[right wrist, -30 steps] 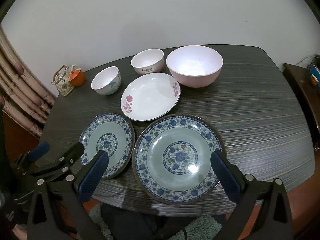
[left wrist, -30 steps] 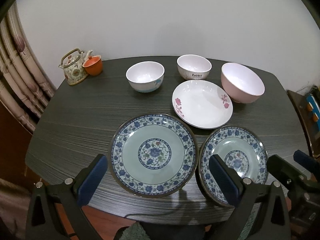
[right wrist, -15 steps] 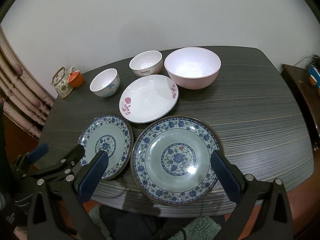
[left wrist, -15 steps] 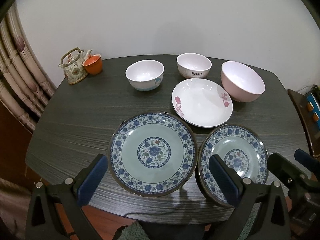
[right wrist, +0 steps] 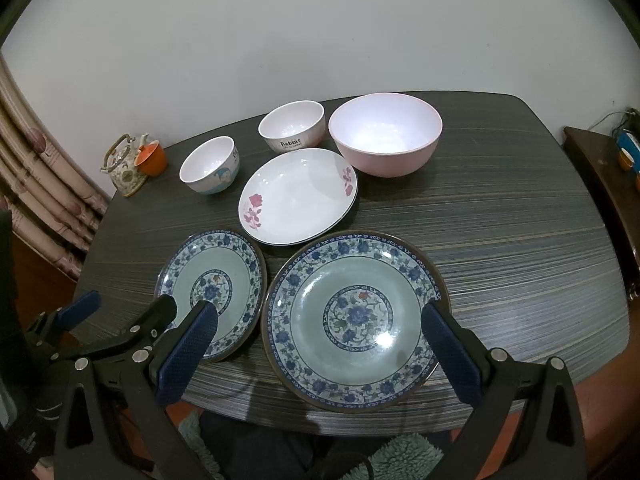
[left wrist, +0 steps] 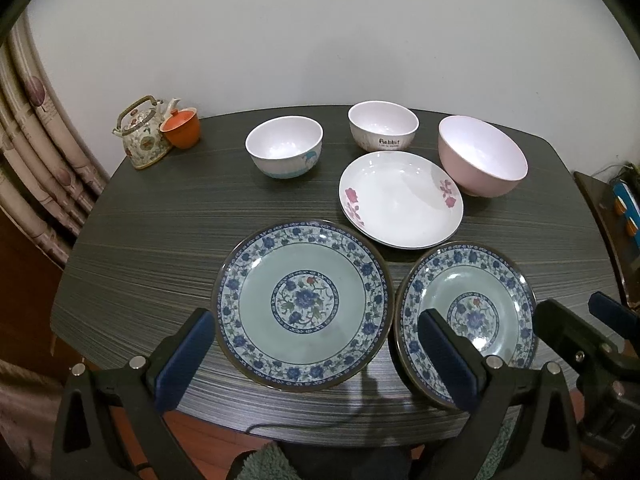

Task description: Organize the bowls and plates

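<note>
Two blue-patterned plates lie at the table's front: the left plate (left wrist: 300,304) (right wrist: 216,292) and the right plate (left wrist: 472,312) (right wrist: 356,320). Behind them lies a white plate with pink flowers (left wrist: 400,198) (right wrist: 298,194). At the back stand a white bowl with a blue motif (left wrist: 284,146) (right wrist: 210,164), a white "Rabbit" bowl (left wrist: 383,126) (right wrist: 291,124) and a pink bowl (left wrist: 482,156) (right wrist: 385,132). My left gripper (left wrist: 316,360) is open and empty above the left plate's near edge. My right gripper (right wrist: 320,360) is open and empty above the right plate's near edge.
A floral teapot (left wrist: 142,136) and an orange cup (left wrist: 181,130) stand at the dark table's (left wrist: 160,220) back left corner. A curtain (left wrist: 36,152) hangs at the left. A dark side cabinet (right wrist: 608,176) stands at the right.
Both grippers have moved slightly forward and lower toward the plates. Nothing on the table has moved.
</note>
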{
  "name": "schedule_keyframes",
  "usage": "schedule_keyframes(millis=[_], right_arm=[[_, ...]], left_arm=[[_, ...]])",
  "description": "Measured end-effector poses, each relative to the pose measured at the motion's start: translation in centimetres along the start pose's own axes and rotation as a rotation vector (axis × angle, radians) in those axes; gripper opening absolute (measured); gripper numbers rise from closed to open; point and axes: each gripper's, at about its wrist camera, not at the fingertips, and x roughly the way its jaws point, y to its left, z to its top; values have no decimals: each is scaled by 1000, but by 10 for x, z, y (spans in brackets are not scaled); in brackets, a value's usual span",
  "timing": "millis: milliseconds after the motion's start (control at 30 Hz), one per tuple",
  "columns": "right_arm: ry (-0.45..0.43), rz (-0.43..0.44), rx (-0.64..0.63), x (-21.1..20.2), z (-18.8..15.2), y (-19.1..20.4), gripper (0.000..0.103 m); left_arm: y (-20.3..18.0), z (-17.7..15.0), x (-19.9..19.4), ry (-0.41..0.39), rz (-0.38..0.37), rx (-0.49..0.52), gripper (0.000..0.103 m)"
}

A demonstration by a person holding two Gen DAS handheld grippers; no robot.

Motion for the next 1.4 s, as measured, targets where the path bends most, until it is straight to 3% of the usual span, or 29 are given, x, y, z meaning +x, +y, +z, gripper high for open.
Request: schedule_keyframes(millis=[833, 1100, 1400], right_arm=[[7, 2, 15, 3, -1, 0, 98], [9, 10, 10, 5, -2, -1, 96], [51, 118, -10, 22, 1, -1, 89]], left_arm=[[2, -2, 15, 54, -48, -20, 103], [26, 1, 23, 73, -187, -114, 103], [85, 12, 36, 94, -384, -288, 103]])
